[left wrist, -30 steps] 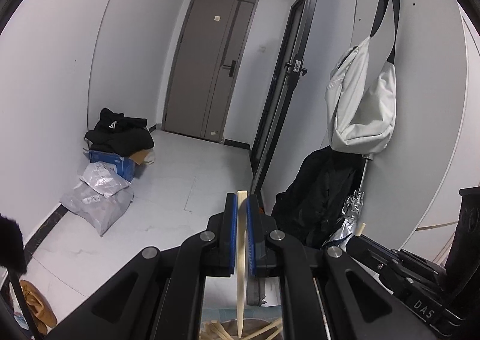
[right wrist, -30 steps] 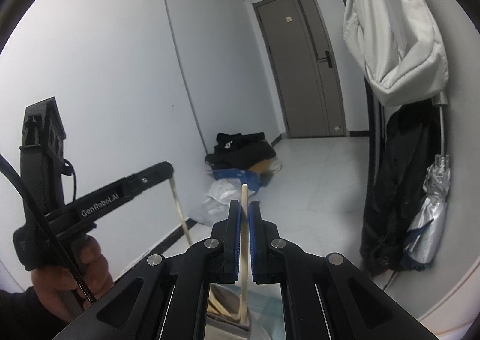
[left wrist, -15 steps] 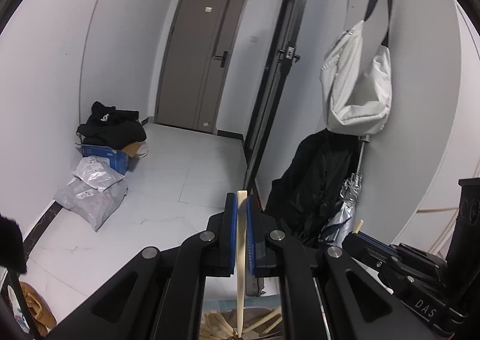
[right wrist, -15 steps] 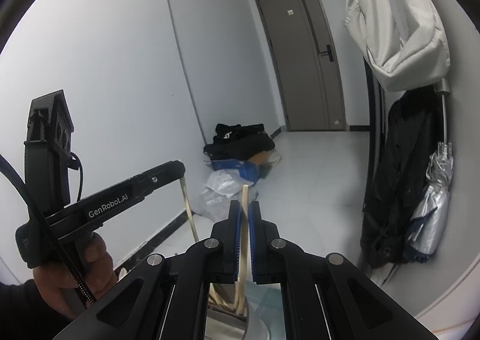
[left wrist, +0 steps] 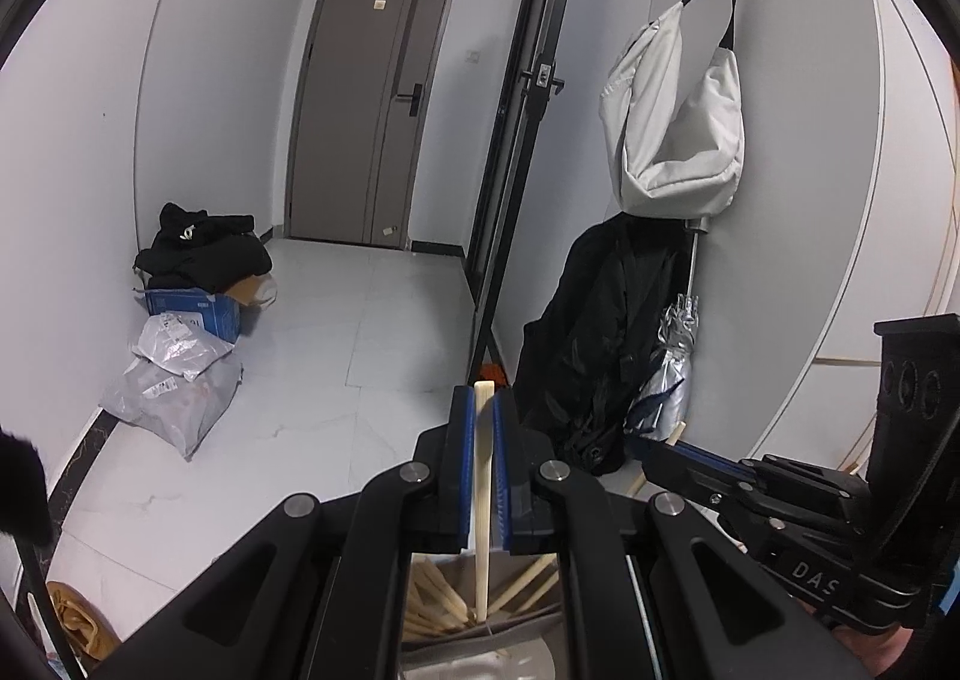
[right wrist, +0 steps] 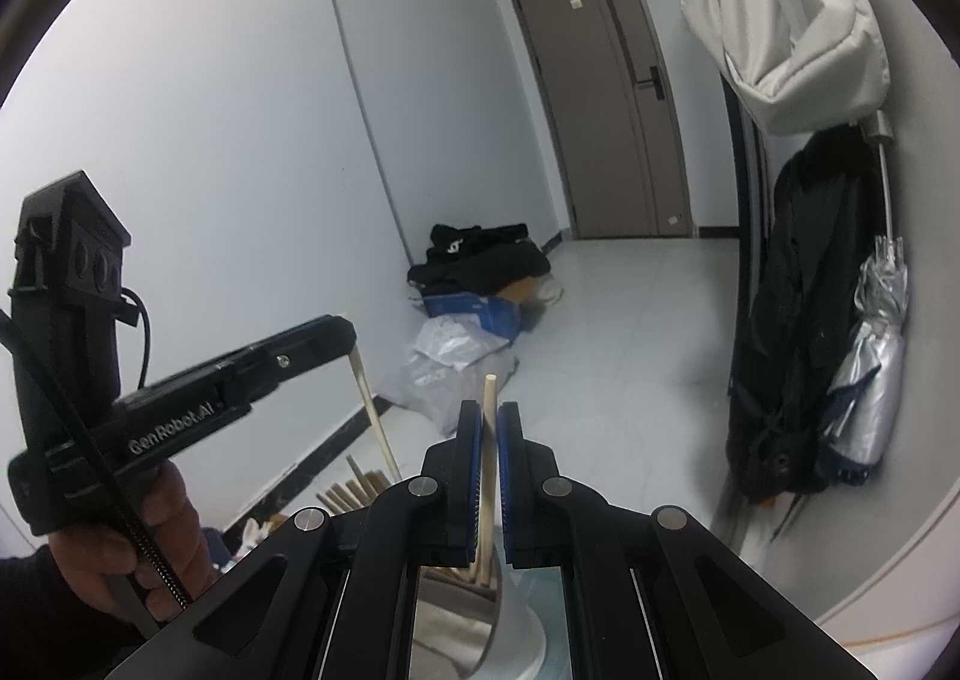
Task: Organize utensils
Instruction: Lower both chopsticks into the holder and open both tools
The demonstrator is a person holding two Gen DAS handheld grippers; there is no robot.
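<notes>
White tiled floor (left wrist: 312, 380) (glossy), grey walls, brown door (left wrist: 366, 98).

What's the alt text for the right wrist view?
The right gripper is shut on an upright wooden chopstick above a metal holder of chopsticks. At left, a hand's left gripper holds another chopstick; beyond, a hallway with a door.

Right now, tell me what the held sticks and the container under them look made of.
Sticks: probably bamboo or wood, since they are pale tan, matte and slim. Container: probably polished metal, given its shiny, mirror-like grey wall, though little of it shows.
</notes>
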